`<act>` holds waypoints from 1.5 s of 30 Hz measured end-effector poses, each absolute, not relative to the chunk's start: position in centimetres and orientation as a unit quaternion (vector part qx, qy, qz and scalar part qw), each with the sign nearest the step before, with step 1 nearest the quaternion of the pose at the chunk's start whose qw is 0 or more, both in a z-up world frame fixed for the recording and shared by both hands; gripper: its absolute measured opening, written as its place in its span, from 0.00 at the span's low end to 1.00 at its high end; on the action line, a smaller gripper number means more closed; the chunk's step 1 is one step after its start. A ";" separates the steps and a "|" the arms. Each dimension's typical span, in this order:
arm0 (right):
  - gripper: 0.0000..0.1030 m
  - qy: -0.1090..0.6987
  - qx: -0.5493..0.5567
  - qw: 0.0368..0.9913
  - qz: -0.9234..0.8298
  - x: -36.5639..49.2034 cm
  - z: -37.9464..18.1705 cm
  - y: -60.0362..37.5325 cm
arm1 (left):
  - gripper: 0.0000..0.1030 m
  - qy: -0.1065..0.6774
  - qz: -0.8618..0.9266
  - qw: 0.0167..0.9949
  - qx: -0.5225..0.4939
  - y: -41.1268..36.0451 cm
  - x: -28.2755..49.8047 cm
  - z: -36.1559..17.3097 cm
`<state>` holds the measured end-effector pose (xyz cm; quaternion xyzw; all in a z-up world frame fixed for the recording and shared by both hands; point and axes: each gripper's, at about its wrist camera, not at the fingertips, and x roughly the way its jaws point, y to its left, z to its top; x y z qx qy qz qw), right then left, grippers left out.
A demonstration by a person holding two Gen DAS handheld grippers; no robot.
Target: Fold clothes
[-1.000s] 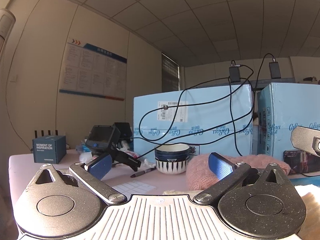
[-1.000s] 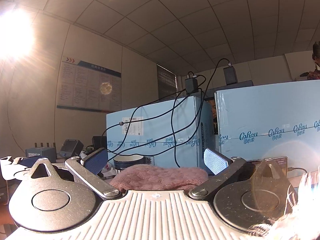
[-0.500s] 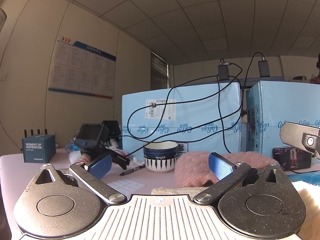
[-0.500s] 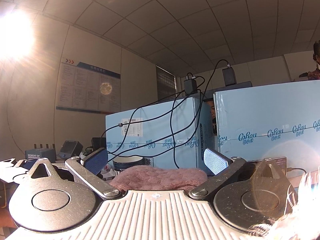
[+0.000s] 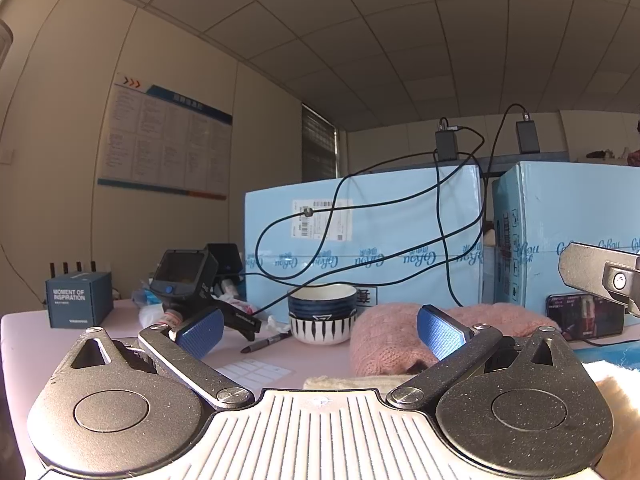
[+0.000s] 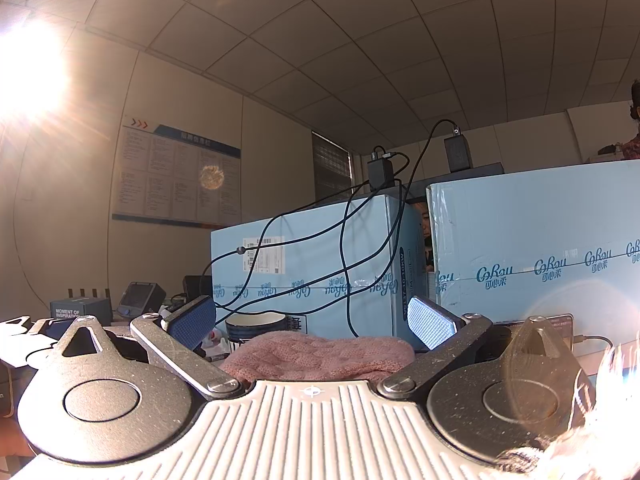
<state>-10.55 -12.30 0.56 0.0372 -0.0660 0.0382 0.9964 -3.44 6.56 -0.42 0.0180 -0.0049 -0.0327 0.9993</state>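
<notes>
The left gripper (image 5: pixel 318 330) stood with its blue-padded fingers spread wide and nothing between them, held low over the worktop (image 5: pixel 120 330). Just past its right finger lay the pink knitted garment (image 5: pixel 384 340), bunched in a heap on the worktop toward the far edge. Below it, close to the gripper body, a cream fleecy cloth (image 5: pixel 352 381) showed as a strip. Left of the pink garment sat stacked bowls (image 5: pixel 322 318), a pen (image 5: pixel 266 342) lying beside them, then a black camera device (image 5: pixel 188 276), and a small dark box (image 5: pixel 78 299) near the worktop's left edge. Light blue cartons (image 5: pixel 360 248) draped with black cables (image 5: pixel 400 216) lined the far edge.

The right gripper (image 6: pixel 312 320) was likewise wide apart and empty, the pink knitted garment (image 6: pixel 320 354) lying straight ahead between its fingers' line of sight, though not touched by them. A phone (image 6: pixel 560 324) stood propped against the right carton.
</notes>
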 end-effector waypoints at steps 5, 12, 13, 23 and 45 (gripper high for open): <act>1.00 -0.064 0.038 0.997 0.037 -10.6 0.6 -12.3 | 1.00 -0.006 -0.032 0.999 0.014 6.7 -3.4 -0.4; 1.00 -0.067 0.039 0.996 0.035 -10.7 0.6 -12.3 | 1.00 -0.006 -0.032 0.999 0.008 6.9 -3.4 -0.4; 1.00 -0.067 0.038 0.996 0.034 -10.8 0.6 -12.3 | 1.00 -0.006 -0.032 0.999 0.006 6.9 -3.4 -0.3; 1.00 -0.064 0.020 0.998 0.020 -10.5 0.6 -12.6 | 1.00 -0.006 -0.030 1.000 -0.004 7.2 -3.4 -0.4; 1.00 -0.060 0.018 0.998 0.020 -10.4 0.6 -12.5 | 1.00 -0.002 -0.030 1.000 -0.009 7.4 -3.4 -0.4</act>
